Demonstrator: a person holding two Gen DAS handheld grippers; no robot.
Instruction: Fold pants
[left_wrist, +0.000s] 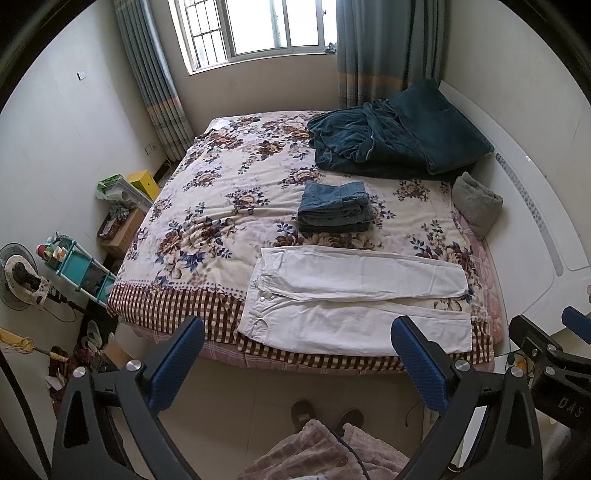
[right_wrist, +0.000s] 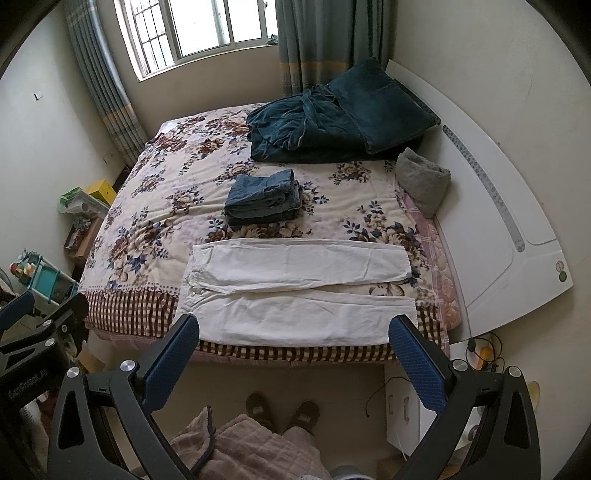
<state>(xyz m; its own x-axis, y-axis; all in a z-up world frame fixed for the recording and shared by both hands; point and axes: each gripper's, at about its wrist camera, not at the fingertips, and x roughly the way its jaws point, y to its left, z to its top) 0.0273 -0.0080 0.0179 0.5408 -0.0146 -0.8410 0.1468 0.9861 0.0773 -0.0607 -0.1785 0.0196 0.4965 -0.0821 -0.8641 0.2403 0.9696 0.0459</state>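
White pants (left_wrist: 354, 299) lie flat near the front edge of the bed (left_wrist: 207, 206), waistband to the left, both legs stretched to the right side by side. They also show in the right wrist view (right_wrist: 299, 288). My left gripper (left_wrist: 299, 350) is open and empty, held above the floor in front of the bed. My right gripper (right_wrist: 295, 347) is open and empty too, just short of the pants' near leg. The right gripper also shows at the right edge of the left wrist view (left_wrist: 546, 354).
Folded blue jeans (left_wrist: 334, 206) sit behind the white pants. A dark teal blanket (left_wrist: 395, 136) and a grey towel (left_wrist: 476, 203) lie at the bed's far right. A white headboard (left_wrist: 535, 221) stands right. Cluttered shelves (left_wrist: 81, 266) stand left. My slippered feet (right_wrist: 280, 410) are below.
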